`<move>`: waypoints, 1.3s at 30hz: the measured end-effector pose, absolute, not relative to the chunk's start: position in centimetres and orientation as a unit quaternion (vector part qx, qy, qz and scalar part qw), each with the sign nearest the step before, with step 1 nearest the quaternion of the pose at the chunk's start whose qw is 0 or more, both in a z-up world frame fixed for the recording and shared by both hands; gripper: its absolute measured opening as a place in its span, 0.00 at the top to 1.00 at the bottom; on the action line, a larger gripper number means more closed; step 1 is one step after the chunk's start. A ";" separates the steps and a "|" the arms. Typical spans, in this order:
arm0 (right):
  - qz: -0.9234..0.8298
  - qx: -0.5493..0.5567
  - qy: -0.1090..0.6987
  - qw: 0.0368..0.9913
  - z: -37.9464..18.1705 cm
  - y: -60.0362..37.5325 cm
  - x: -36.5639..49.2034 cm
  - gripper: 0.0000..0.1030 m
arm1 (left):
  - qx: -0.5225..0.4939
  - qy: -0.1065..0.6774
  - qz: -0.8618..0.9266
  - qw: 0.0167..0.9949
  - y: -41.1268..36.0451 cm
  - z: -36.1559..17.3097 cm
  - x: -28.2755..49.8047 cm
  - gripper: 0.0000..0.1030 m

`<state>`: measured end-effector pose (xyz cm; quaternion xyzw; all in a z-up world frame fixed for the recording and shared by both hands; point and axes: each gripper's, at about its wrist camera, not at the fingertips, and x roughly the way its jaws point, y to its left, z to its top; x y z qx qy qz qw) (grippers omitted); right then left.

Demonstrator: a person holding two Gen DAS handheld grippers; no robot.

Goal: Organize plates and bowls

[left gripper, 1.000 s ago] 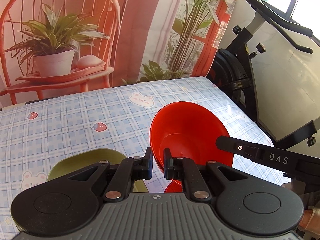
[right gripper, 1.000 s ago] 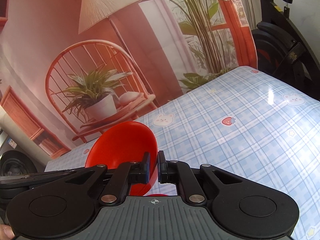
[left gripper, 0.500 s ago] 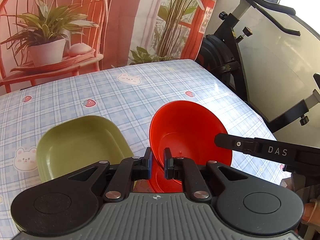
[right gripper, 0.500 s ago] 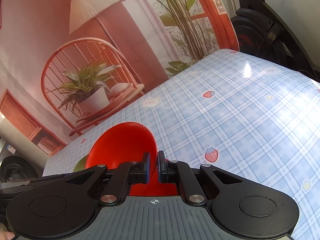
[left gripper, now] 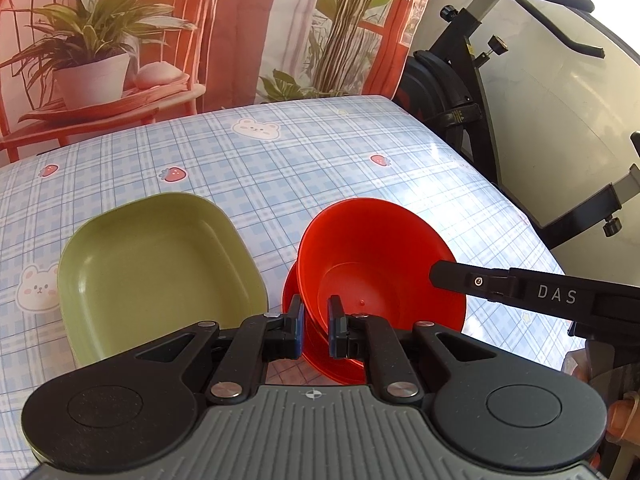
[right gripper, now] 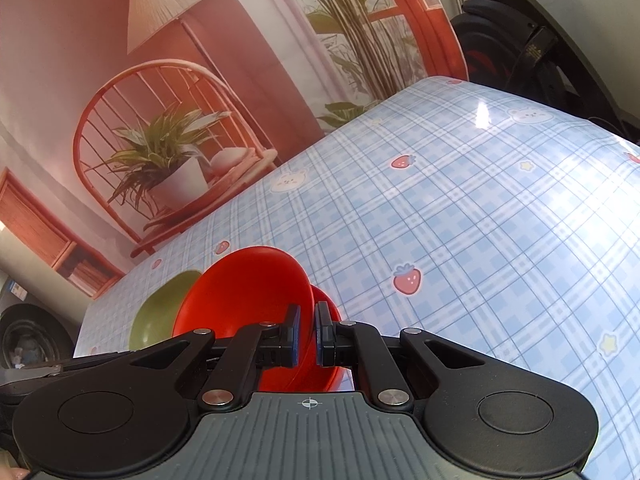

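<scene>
A red bowl (left gripper: 380, 264) is held by both grippers, tilted just above a second red bowl (left gripper: 292, 284) on the table. My left gripper (left gripper: 316, 328) is shut on its near rim. My right gripper (right gripper: 307, 334) is shut on the opposite rim of the same red bowl (right gripper: 248, 292); its black finger (left gripper: 460, 278) shows at the bowl's right edge in the left wrist view. A green square plate (left gripper: 156, 268) lies on the table to the left of the bowls; it also shows in the right wrist view (right gripper: 156, 312).
The table (left gripper: 280, 160) has a blue checked cloth with bears and strawberries. A printed backdrop (left gripper: 120, 40) stands behind it. An exercise bike (left gripper: 460, 92) is close to the table's right edge.
Both grippers have lowered the red bowl toward the table. The green plate and the second red bowl beneath have come into fuller view.
</scene>
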<state>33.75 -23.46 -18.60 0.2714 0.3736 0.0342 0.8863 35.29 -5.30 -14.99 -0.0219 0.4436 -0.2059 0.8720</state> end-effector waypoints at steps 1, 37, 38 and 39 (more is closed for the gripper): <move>0.034 0.272 0.375 0.886 -18.7 -23.5 33.7 0.93 | -0.022 0.444 -0.206 0.872 -5.3 -15.1 35.3 0.88; 0.023 0.266 0.370 0.890 -19.4 -23.9 33.4 0.91 | -0.039 0.454 -0.179 0.872 -4.6 -16.0 35.1 0.71; 0.021 0.266 0.370 0.890 -19.5 -24.0 33.4 0.91 | -0.059 0.453 -0.179 0.872 -4.2 -16.0 35.0 0.71; 0.019 0.266 0.370 0.890 -19.6 -24.0 33.4 0.91 | -0.075 0.451 -0.182 0.870 -3.9 -16.1 34.9 0.71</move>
